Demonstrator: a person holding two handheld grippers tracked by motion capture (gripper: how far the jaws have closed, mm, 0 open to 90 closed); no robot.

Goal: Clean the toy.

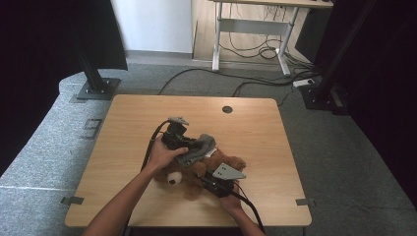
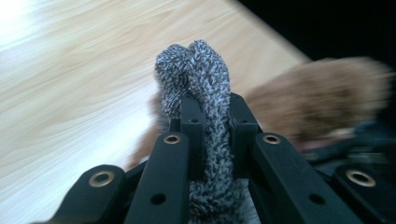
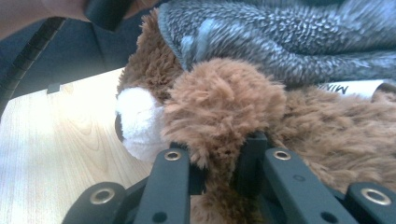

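Grey knit garment [image 2: 205, 88] pinched in left gripper [image 2: 211, 112], over teddy bear [image 3: 224, 107].

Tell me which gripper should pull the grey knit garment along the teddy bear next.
Left. The left gripper is already shut on the grey knit garment, so it can probably draw the knit along. The right gripper is shut on a limb of the teddy bear, steadying it on the table.

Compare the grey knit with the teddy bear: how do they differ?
The knit is speckled grey yarn; the bear is shaggy brown plush with a white muzzle. The knit drapes over the bear, which lies on the table. Both are soft, and each is pinched in a hand-held gripper.
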